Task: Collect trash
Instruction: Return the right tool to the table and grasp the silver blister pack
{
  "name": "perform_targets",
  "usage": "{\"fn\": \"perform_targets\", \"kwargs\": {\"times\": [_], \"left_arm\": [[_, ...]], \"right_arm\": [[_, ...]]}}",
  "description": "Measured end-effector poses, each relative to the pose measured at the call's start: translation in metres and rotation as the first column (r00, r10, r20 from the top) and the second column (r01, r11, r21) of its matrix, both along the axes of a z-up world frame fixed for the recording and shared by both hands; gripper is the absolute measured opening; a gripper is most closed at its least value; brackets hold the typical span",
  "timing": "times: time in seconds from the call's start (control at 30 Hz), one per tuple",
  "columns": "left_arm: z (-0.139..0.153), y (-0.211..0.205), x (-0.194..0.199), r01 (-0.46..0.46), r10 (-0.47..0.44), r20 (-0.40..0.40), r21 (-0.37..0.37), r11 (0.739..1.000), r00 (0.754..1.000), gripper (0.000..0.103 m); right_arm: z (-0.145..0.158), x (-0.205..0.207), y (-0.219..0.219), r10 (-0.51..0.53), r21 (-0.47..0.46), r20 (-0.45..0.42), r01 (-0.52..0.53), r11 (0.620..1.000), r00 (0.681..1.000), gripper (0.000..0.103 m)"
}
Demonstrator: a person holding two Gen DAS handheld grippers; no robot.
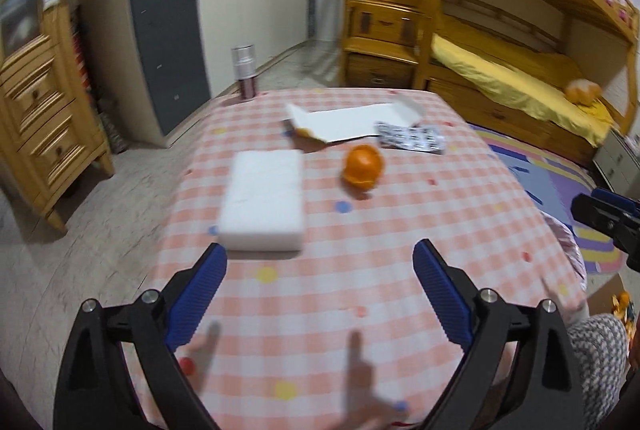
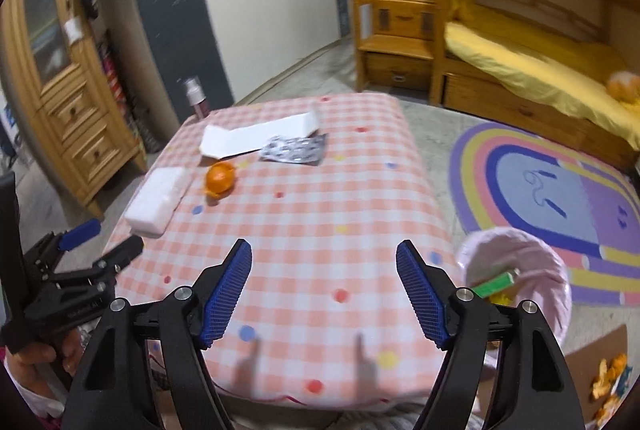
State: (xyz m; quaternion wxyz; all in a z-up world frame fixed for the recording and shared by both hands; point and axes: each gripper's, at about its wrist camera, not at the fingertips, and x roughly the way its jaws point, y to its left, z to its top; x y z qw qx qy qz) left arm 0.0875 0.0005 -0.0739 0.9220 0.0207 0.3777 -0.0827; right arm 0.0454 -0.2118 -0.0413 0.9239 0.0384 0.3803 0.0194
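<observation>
Left wrist view: left tongs [image 1: 320, 258] stood wide apart, empty, above the checked table [image 1: 400, 230]. White foam block [image 1: 262, 199] lay just ahead, long axis running away from the camera. Orange peel [image 1: 362, 165] sat mid-table; beyond it an unfolded white carton [image 1: 352, 123] stretched crosswise, a foil blister sheet [image 1: 412, 138] touching its near edge. Motion blur hid the print. Right wrist view: right tongs [image 2: 324, 258] were spread, holding nothing. Pink bin [image 2: 540, 270] stood beside the table, contents partly hidden by its rim.
</observation>
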Motion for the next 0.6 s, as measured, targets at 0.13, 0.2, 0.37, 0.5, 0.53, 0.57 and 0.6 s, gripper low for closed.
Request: {"fn": "perform_targets", "kwargs": {"times": [0.13,0.2,0.37,0.5,0.53,0.57,0.6], "left_arm": [[-0.002,0.024,0.016,-0.066,0.066,-0.015,-0.017,0.998,0.998,0.092],[-0.001,0.031,0.027,-0.08,0.08,-0.017,-0.014,0.997,0.997,0.092],[0.003,0.035,0.058,-0.091,0.091,-0.011,-0.013,0.996,0.996,0.092],[0.005,0.028,0.086,-0.086,0.086,-0.008,-0.005,0.996,0.996,0.092],[0.005,0.026,0.093,-0.084,0.084,-0.007,-0.005,0.996,0.996,0.092],[0.005,0.024,0.098,-0.082,0.082,-0.007,-0.004,0.997,0.997,0.092],[0.005,0.021,0.103,-0.078,0.078,-0.008,-0.002,0.997,0.997,0.092]], "right_arm": [[-0.007,0.029,0.015,0.03,-0.016,-0.008,-0.03,0.999,1.0,0.073],[-0.012,0.047,0.017,0.039,-0.021,-0.017,-0.039,0.999,0.999,0.064],[-0.022,0.099,0.014,0.043,-0.025,-0.047,-0.044,0.999,0.998,0.047],[-0.029,0.138,0.009,0.037,-0.025,-0.062,-0.038,0.999,0.997,0.047],[-0.032,0.146,0.006,0.033,-0.021,-0.069,-0.035,0.999,0.997,0.047],[-0.036,0.157,0.002,0.026,-0.013,-0.078,-0.027,1.0,0.997,0.047],[-0.039,0.165,-0.001,0.022,-0.007,-0.086,-0.022,1.0,0.996,0.047]]}}
